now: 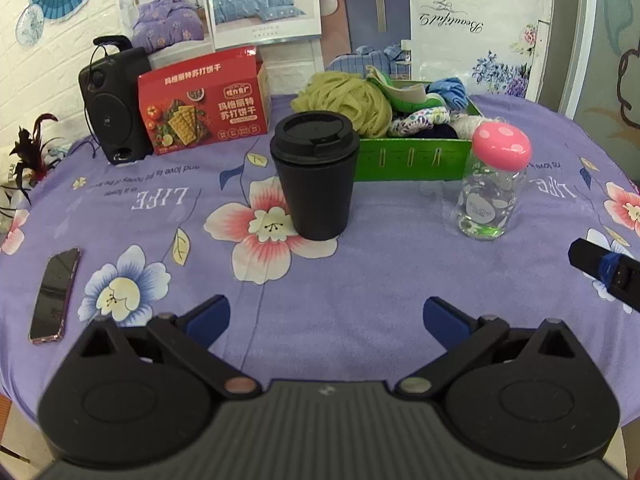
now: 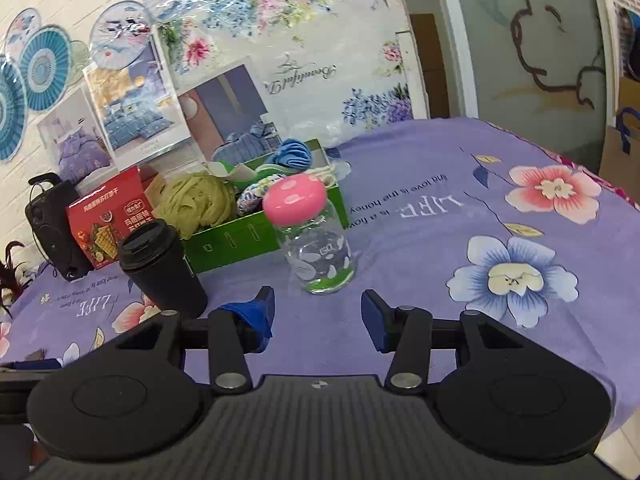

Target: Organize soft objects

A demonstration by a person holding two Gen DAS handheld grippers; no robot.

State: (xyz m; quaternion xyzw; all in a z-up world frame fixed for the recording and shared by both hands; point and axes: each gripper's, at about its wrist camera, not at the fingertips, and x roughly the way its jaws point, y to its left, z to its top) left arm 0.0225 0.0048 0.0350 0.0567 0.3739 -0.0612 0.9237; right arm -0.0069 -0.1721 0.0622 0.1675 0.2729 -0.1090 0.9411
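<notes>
Soft items sit piled in green box (image 1: 412,160) at far side of table, on purple floral cloth (image 1: 360,280): yellow-green mesh pouf (image 1: 352,100) at its left end, touching box rim, blue cloth (image 1: 450,90) at back right, patterned fabric (image 1: 420,120) in the middle. Left gripper (image 1: 326,312) low over cloth, jaws spread wide, nothing between them; box well ahead, beyond black lidded cup (image 1: 316,176). Right gripper (image 2: 318,316) jaws partly apart, empty; clear bottle with pink cap (image 2: 316,236) stands just ahead of it, box behind bottle. Red cracker box (image 1: 204,104), black speaker (image 1: 112,108) left of green box. Phone (image 1: 54,296) lies near left edge.
</notes>
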